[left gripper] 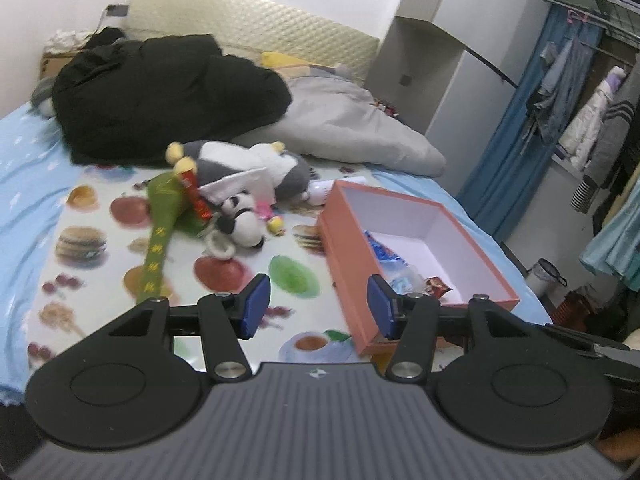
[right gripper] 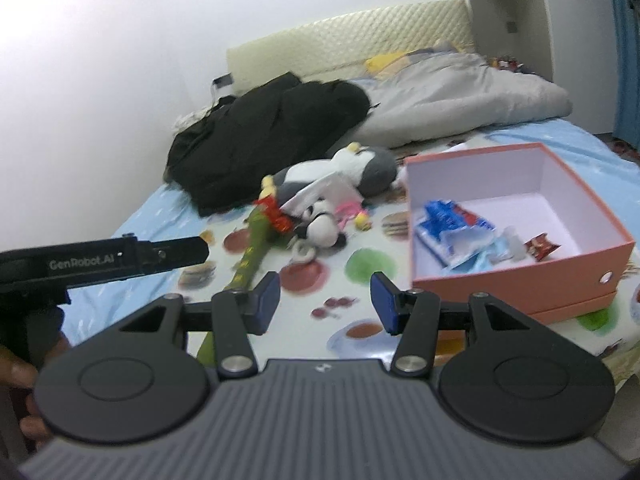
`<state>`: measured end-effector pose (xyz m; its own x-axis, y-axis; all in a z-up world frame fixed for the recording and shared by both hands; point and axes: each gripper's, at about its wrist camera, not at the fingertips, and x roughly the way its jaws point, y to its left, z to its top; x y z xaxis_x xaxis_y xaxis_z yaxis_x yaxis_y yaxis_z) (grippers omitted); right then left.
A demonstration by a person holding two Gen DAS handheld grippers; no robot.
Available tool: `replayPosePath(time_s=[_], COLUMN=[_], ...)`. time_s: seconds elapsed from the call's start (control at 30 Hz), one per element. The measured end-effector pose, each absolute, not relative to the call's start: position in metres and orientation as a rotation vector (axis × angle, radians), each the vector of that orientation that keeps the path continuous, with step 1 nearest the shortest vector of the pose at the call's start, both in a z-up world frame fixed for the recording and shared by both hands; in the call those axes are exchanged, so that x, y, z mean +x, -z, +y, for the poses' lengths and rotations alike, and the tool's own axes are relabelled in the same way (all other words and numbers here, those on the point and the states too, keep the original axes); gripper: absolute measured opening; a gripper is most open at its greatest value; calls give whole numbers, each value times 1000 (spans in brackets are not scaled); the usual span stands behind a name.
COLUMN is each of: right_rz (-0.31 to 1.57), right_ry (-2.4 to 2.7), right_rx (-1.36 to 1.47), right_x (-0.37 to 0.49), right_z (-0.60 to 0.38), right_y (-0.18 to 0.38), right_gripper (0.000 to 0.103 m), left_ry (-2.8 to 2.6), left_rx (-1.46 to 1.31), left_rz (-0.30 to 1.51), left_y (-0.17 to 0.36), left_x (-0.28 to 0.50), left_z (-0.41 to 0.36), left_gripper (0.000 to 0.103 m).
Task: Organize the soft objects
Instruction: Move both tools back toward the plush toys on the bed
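A pile of soft toys lies mid-bed on a food-print mat: a grey and white plush penguin (left gripper: 256,164) (right gripper: 352,168), a small panda plush (left gripper: 240,220) (right gripper: 320,228), a long green plush (left gripper: 160,232) (right gripper: 254,252) and a small pink doll (left gripper: 268,214). An open orange box (left gripper: 352,280) (right gripper: 520,288) with blue wrappers inside stands to their right. My left gripper (left gripper: 318,306) is open and empty above the mat, near the box's front corner. My right gripper (right gripper: 324,304) is open and empty, short of the toys.
A black coat (left gripper: 160,96) (right gripper: 264,136) and a grey duvet (left gripper: 352,124) (right gripper: 460,96) lie behind the toys by the headboard. The left gripper's body (right gripper: 104,260) shows at left in the right wrist view. A clothes rack (left gripper: 592,120) stands right of the bed.
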<state>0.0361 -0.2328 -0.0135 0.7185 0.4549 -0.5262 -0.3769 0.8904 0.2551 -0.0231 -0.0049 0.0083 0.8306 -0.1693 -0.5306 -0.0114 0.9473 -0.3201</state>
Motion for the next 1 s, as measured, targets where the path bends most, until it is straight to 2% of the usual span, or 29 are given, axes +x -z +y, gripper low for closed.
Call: replayPosePath(time_s=[0.53,1.0], right_rz=[668,695], right_ry=[-494,-505], right_rx=[107,116], right_x=[46,113], right_z=[-190,-165], right_y=[43,65], right_gripper=[53,53], left_ry=[-22,-37], left_rx=[-444,-490], left_rz=[620,638], left_y=[43,74], left_x=[-22,59], left_z=[56,82], left_gripper=[60,60])
